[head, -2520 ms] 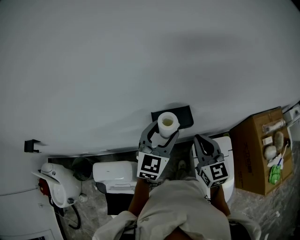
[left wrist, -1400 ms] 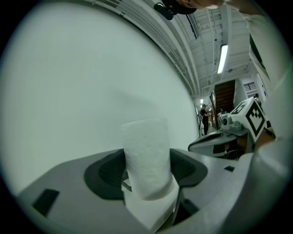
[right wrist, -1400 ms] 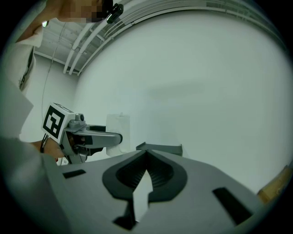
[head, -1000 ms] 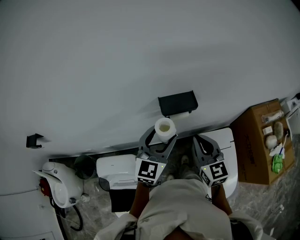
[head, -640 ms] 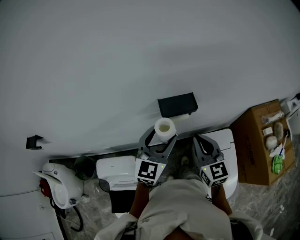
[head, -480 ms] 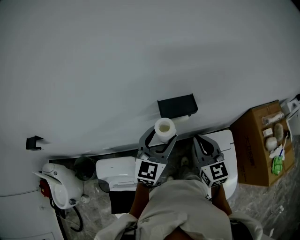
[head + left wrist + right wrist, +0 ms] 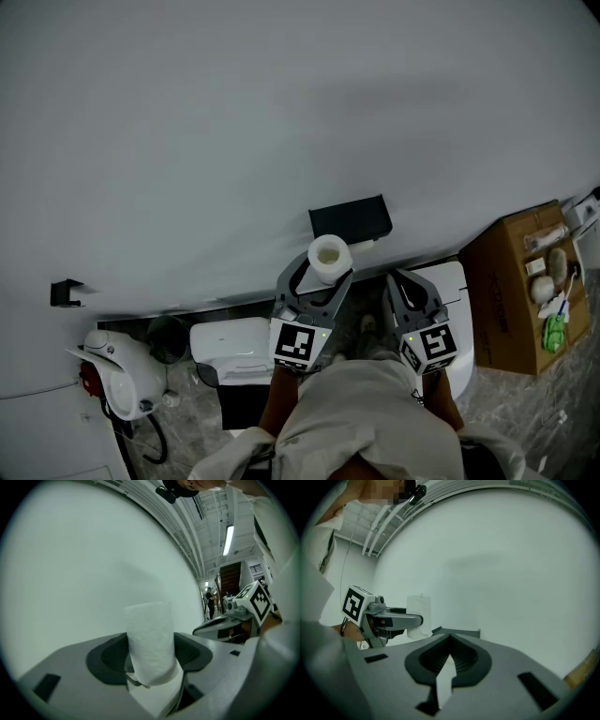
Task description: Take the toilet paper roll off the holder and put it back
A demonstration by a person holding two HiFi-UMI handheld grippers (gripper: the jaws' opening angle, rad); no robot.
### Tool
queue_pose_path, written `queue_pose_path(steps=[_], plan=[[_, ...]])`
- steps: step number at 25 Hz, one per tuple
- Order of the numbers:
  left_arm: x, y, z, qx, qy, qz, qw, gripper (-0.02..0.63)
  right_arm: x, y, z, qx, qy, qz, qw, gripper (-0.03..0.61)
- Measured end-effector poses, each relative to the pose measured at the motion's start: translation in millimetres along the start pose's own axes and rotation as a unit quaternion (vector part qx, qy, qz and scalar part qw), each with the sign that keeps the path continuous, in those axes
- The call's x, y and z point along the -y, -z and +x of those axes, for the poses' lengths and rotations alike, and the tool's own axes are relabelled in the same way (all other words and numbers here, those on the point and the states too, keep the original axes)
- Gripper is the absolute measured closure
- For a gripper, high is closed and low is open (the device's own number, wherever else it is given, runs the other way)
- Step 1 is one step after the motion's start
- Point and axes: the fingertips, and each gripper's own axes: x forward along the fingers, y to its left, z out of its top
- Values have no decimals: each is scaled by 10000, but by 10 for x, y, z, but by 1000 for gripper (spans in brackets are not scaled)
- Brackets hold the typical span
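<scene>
A white toilet paper roll stands upright between the jaws of my left gripper, which is shut on it. In the left gripper view the roll fills the gap between the dark pads, with a loose sheet hanging below. The black holder is fixed to the white wall just beyond and slightly right of the roll, with a small gap between them. My right gripper hovers to the right of the left one, shut and holding nothing. From the right gripper view I see the roll at left and the holder past the jaw tips.
A white toilet sits below the right gripper. A cardboard box with small items stands at right. A white bin and a white appliance are on the floor at left. A small black hook is on the wall.
The roll, earlier in front of the holder, now sits lower and apart from it. Over the last second the holder has drifted slightly nearer the roll. The grip is unchanged.
</scene>
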Motion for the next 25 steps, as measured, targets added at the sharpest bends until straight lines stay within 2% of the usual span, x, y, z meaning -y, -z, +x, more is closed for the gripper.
queue_pose_path(steps=[25], plan=[[-65, 24, 659, -193, -101, 66, 9997, 308, 564, 37, 313, -44, -126, 200, 9997, 581]])
